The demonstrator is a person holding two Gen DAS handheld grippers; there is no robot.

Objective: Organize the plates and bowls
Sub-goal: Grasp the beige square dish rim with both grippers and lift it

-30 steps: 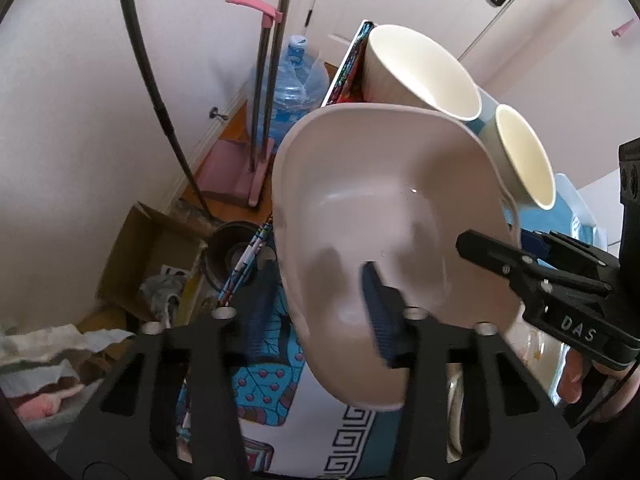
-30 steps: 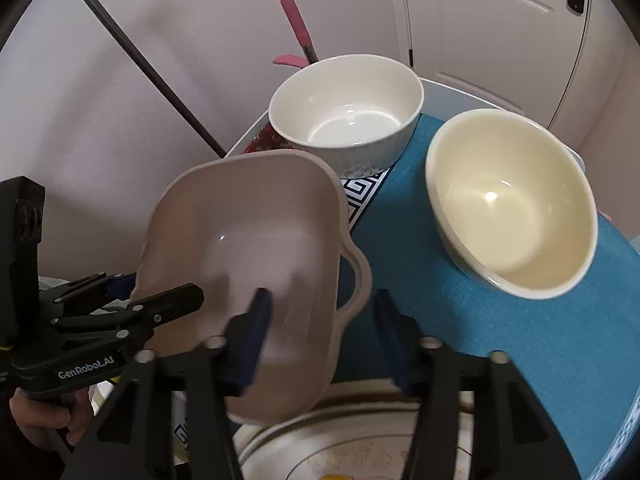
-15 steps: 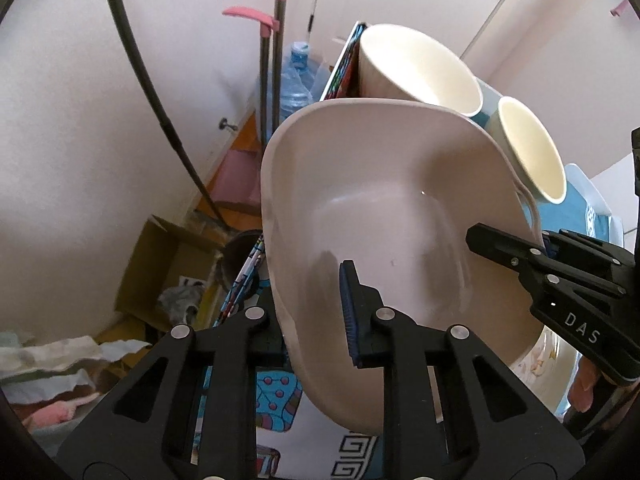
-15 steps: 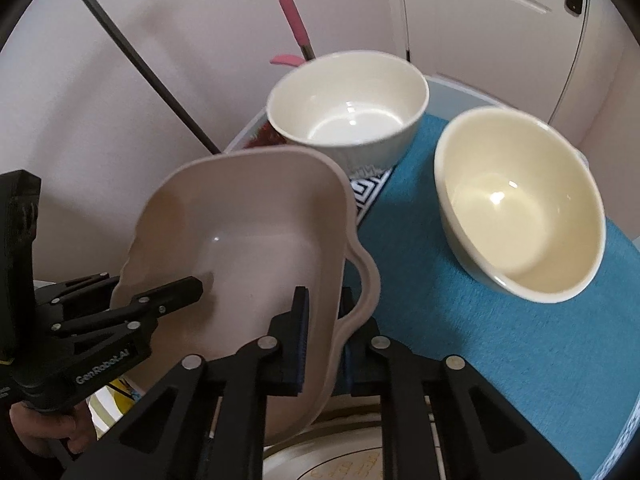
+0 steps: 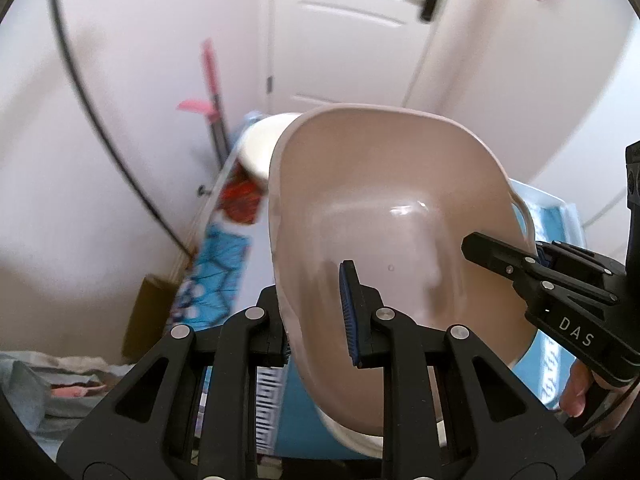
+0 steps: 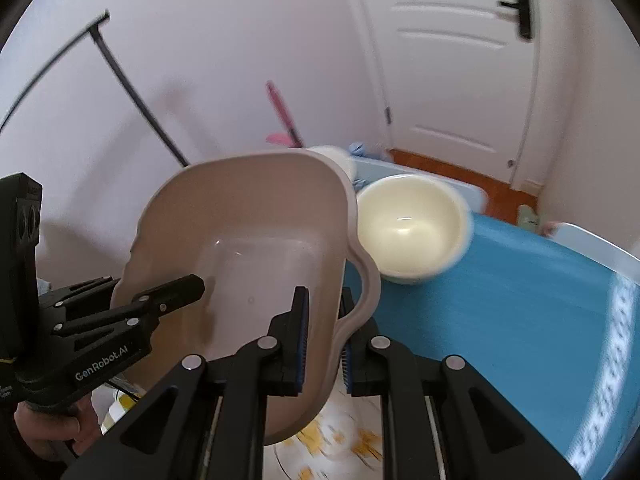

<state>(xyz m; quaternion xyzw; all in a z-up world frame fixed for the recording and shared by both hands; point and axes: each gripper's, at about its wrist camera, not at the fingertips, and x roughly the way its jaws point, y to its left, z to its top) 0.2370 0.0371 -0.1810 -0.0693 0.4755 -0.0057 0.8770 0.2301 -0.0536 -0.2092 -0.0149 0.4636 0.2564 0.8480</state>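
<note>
Dish (image 5: 396, 216): beige, squarish, deep, with a looped handle on one side; carried in the air above the table (image 6: 500, 312), tilted, with its opening towards both cameras.

Grip, left gripper (image 5: 316, 320): closed on the near rim, one blue pad inside the wall, the other behind it.

Grip, right gripper (image 6: 324, 336): clamped on the rim beside the handle, one pad inside the wall, the other outside in the gap by the loop.

Handling: looks like glazed ceramic, so stiff, fairly heavy and breakable; the gloss suggests a slippery surface. A thin rim pinch gives little purchase against the weight, so two holds on opposite sides seem sound. The handle root and the straight rim sections appear the best places to take hold; the curved corners less so.

Nearby: cream bowl (image 6: 412, 228) on the blue cloth, just beyond the dish; a white bowl (image 5: 264, 148) mostly hidden behind it; a patterned plate (image 6: 344, 440) below, blurred.

Risk: tilting further could let the rim slide through the pads; setting down hard on other crockery may chip it.
</note>
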